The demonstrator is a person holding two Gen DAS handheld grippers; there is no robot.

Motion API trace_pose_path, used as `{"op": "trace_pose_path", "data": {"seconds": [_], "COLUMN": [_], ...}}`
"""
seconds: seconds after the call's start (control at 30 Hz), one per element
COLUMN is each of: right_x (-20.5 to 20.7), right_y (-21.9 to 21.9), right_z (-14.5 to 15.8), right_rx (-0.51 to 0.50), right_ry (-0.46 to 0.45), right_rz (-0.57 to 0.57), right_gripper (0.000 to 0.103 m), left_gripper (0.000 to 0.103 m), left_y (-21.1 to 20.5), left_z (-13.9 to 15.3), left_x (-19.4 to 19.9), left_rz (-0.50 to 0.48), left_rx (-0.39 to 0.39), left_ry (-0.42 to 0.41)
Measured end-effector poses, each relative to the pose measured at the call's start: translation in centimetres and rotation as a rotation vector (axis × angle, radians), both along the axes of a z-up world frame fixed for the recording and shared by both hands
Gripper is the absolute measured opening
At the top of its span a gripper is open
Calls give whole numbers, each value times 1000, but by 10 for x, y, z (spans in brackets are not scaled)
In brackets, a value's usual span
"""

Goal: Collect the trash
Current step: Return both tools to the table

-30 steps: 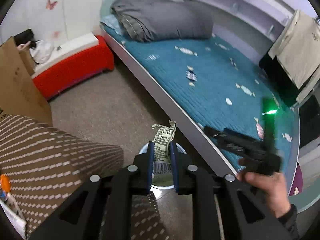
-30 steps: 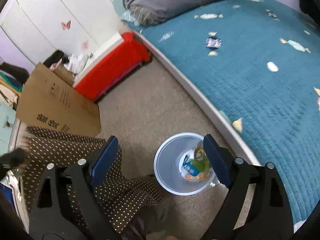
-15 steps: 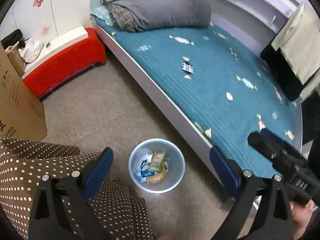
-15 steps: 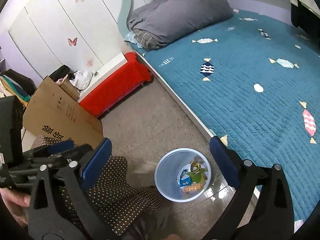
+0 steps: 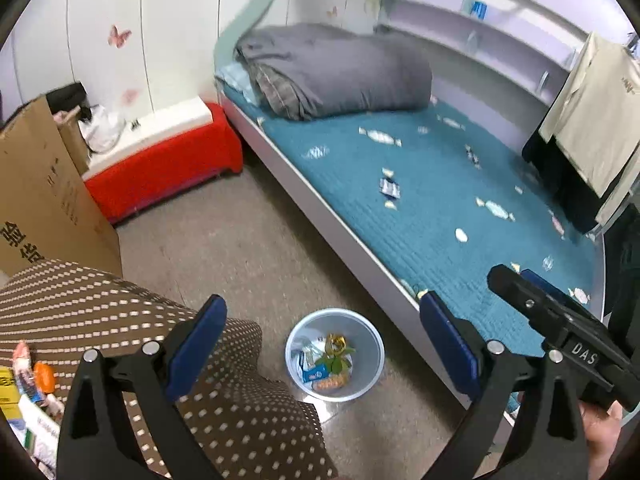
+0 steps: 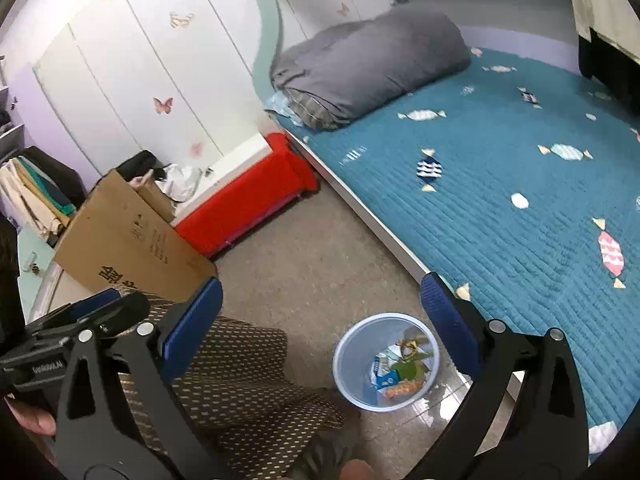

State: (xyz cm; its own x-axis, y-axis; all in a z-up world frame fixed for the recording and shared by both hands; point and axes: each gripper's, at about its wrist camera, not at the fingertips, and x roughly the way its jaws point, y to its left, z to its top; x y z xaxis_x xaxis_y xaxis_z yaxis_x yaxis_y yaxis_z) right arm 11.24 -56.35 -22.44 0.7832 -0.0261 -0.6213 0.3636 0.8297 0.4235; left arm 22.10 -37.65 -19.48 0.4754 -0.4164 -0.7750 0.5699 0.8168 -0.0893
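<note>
A pale blue trash bin (image 5: 362, 334) stands on the floor between the bed and the cloth-covered table. Inside it lie crumpled wrappers (image 5: 330, 364), green, blue and orange. My left gripper (image 5: 320, 304) hangs above the bin, open, with nothing between its blue pads. The right wrist view shows the same bin (image 6: 360, 344) and its wrappers (image 6: 402, 372) lower right of centre. My right gripper (image 6: 320, 284) is also open and empty, high over the floor. Each gripper's black frame shows at the edge of the other's view, held by a hand.
A bed with a teal candy-print quilt (image 5: 440, 208) and a grey duvet (image 5: 340, 72) fills the right. A brown dotted tablecloth (image 5: 120, 312) lies at lower left with packets (image 5: 32, 376) on it. A cardboard box (image 6: 128, 240) and a red bench (image 6: 248, 196) stand behind.
My left gripper opened and the green-and-white wrapper it held dropped into the bin. Both grippers then rose away from the bin, and the right one's jaws spread a little wider.
</note>
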Motion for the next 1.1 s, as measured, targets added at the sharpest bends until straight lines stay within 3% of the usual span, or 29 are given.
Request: {"op": "trace_pose_path", "data": {"seconds": [0.53,0.83,1.1], "right_x": [-10,0,21], "right_y": [97,170,245], "right_z": [79,94,73], "right_rx": [-123,-182,-229], "right_ry": [-85,-81,-22], "right_rz": [127,287,469], "right_gripper": [97,97,97], "left_gripper": [95,95,95], "left_y": [103,197,278], "left_z": [82,82,60], "left_x": [-62,-80,-89], "left_rz": [63,178,280], "left_rx": [-90,-100,-73], "left_ry": [-203,-239,-217]}}
